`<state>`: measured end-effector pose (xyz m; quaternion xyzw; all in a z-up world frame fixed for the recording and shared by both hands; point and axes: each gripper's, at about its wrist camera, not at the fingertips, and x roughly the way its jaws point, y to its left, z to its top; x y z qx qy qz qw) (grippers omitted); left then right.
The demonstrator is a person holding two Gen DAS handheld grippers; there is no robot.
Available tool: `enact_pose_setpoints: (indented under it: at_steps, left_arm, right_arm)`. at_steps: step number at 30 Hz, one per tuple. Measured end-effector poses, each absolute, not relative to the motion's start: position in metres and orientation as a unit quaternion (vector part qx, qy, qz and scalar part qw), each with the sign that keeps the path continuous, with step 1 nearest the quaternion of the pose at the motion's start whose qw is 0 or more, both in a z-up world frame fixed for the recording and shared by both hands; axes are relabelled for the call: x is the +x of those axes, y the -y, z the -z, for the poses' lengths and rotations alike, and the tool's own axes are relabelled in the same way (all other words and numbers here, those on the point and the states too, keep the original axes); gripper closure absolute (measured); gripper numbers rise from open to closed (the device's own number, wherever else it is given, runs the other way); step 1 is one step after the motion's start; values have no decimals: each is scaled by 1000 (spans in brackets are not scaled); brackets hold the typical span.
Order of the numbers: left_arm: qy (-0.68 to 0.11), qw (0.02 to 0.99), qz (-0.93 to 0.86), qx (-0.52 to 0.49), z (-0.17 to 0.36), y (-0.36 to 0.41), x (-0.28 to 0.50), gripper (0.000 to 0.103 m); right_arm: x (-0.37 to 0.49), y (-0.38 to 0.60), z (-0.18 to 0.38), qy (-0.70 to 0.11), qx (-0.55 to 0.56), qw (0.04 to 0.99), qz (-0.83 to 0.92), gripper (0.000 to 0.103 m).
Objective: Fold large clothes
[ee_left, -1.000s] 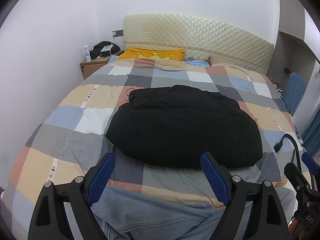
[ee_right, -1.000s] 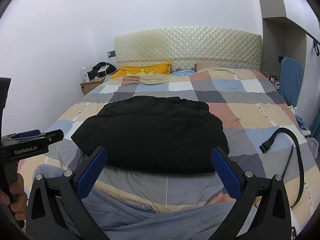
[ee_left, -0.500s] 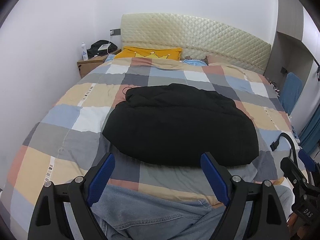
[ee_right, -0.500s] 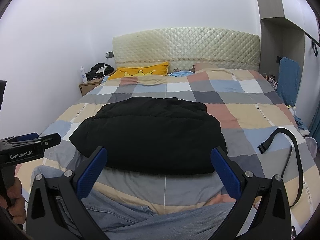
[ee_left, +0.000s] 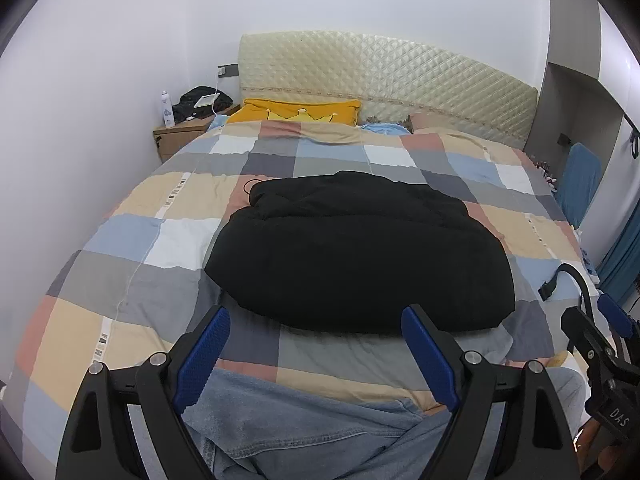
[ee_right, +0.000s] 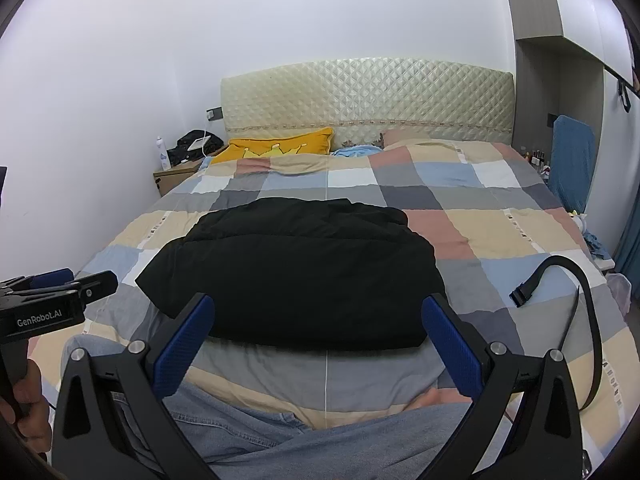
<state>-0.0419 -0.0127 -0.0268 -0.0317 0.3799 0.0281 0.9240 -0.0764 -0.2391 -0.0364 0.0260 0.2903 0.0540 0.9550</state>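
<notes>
A white-walled bedroom held one bed (ee_left: 132,280) under a checked quilt, with one quilted headboard (ee_left: 384,68) at its far end and one nightstand (ee_left: 180,136) by the far left corner. One yellow pillow (ee_left: 300,111) lay against the headboard, with a bit of blue cloth and a second, pinkish pillow beside it, both mostly covered by the quilt. One black jacket (ee_left: 360,256), already folded into a thick bundle, lay at the middle of the bed, nearer the foot edge than the headboard. One black strap (ee_right: 576,296) curved along the right side of the bed. There were two grippers. The left gripper (ee_left: 316,344) hung above the foot edge with its blue fingers (ee_left: 204,356) spread wide and nothing between them; the jacket lay just beyond the tips, apart from them. The right gripper (ee_right: 318,332) stood likewise, released and empty, the jacket's near edge just past its tips. Each showed at the rim of the other's view. One hand (ee_right: 24,404) gripped the left gripper's handle, cut off by the frame edge. The person's jeans (ee_left: 304,432) filled the bottom of both views, pressed to the foot edge. On the nightstand stood one white bottle (ee_left: 167,109) and a dark heap with something white on it, too small to tell. A blue thing at the right wall was partly cut off.
</notes>
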Motion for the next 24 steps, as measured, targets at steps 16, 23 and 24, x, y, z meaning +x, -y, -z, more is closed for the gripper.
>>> enact_pose_setpoints:
  at_steps: [16, 23, 24]
  left_arm:
    - [-386, 921, -24, -33, 25, 12, -41, 15]
    - [-385, 922, -22, -34, 25, 13, -41, 15]
    - [-385, 922, -21, -32, 24, 14, -41, 15]
  right_arm:
    - [-79, 240, 34, -290, 26, 955, -48, 0]
    - [-79, 240, 33, -289, 26, 956, -46, 0]
    - [-79, 240, 33, -288, 25, 956, -46, 0]
